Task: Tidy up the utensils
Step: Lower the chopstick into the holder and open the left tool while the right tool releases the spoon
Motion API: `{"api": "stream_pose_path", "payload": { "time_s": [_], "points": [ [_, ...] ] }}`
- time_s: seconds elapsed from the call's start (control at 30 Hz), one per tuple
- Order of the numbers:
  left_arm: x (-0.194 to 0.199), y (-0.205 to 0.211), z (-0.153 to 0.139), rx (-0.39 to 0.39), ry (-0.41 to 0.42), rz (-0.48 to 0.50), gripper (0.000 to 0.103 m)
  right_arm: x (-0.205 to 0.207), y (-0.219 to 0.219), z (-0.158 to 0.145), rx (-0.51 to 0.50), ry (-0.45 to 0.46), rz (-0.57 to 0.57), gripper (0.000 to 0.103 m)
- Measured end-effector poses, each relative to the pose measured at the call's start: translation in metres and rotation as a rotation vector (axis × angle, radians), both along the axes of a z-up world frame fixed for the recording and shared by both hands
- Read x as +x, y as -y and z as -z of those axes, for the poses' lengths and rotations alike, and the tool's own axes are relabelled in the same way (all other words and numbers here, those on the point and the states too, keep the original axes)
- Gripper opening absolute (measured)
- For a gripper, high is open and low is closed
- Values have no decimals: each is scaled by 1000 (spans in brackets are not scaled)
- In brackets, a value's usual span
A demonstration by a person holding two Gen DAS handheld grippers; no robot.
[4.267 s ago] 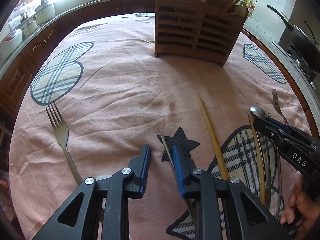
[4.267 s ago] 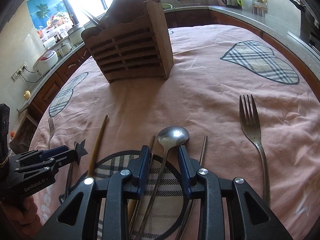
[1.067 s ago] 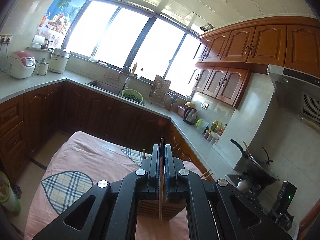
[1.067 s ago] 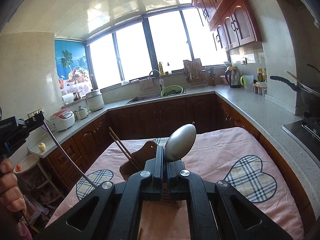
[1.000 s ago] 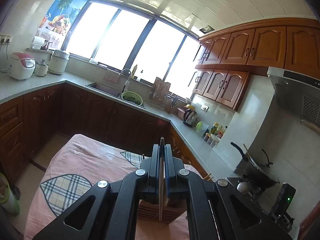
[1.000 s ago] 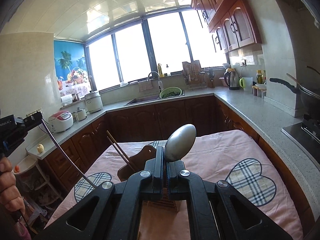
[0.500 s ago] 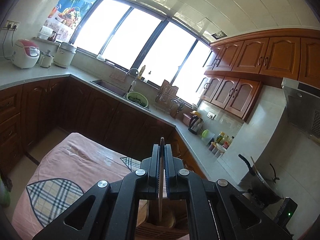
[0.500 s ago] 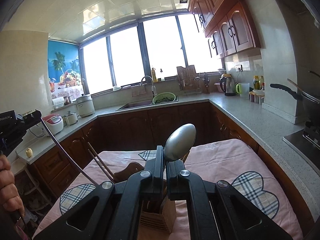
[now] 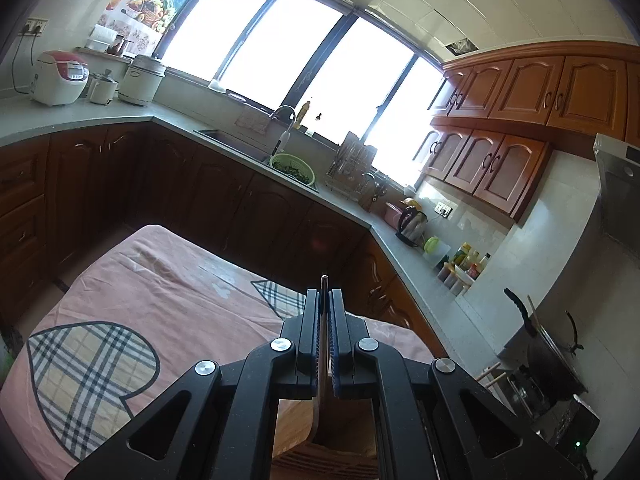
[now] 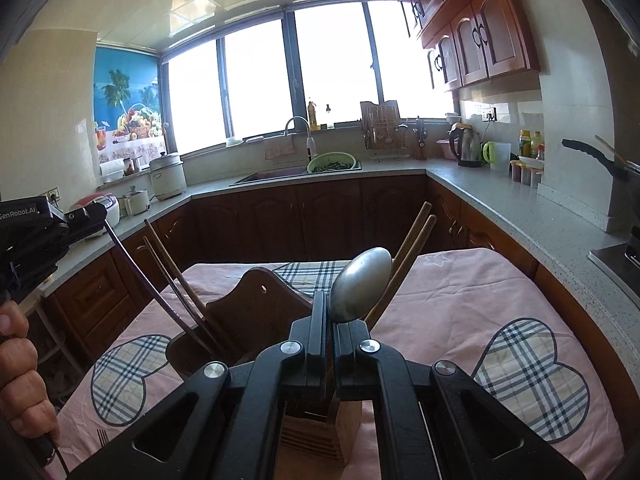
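Looking along my left tongs [image 9: 325,304], I see them pressed together on a thin chopstick [image 9: 324,360] that runs straight down between the pads into the wooden holder [image 9: 320,456] below. Only the holder's top edge shows under the tongs, on the pink cloth [image 9: 160,304], so I cannot tell which slot the tip is in. To do this well I would keep the stick upright, lower until the tip is well inside, and only then part the tongs.

From my right tongs [image 10: 330,320], I see them clamped on the neck of a spoon [image 10: 360,284], bowl up, handle hidden behind the pads and pointing down at the holder [image 10: 256,312]. Other chopsticks [image 10: 412,240] lean out of it just behind the spoon, and more lean on the left side. My left tongs [image 10: 80,216] show at the left edge with the dark stick slanting down into the holder's left part. For the spoon, I judge a straight, slow drop best, steering clear of the leaning sticks so nothing tips.
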State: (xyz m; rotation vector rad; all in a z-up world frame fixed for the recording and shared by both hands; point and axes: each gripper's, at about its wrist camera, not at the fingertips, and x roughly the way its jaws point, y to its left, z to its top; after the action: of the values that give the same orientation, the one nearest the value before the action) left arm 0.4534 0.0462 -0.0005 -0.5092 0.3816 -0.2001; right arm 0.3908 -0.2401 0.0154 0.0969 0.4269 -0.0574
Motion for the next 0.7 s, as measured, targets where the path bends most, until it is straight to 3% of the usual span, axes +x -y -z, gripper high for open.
{"api": "stream_pose_path", "payload": {
  "time_s": [0.23, 0.7],
  "points": [
    [14, 10, 9, 47, -40, 42, 2, 16, -5, 22, 0, -91, -34, 2],
    [22, 6, 9, 63, -58, 69, 3, 20, 7, 22, 31, -121, -44, 4]
  ]
}}
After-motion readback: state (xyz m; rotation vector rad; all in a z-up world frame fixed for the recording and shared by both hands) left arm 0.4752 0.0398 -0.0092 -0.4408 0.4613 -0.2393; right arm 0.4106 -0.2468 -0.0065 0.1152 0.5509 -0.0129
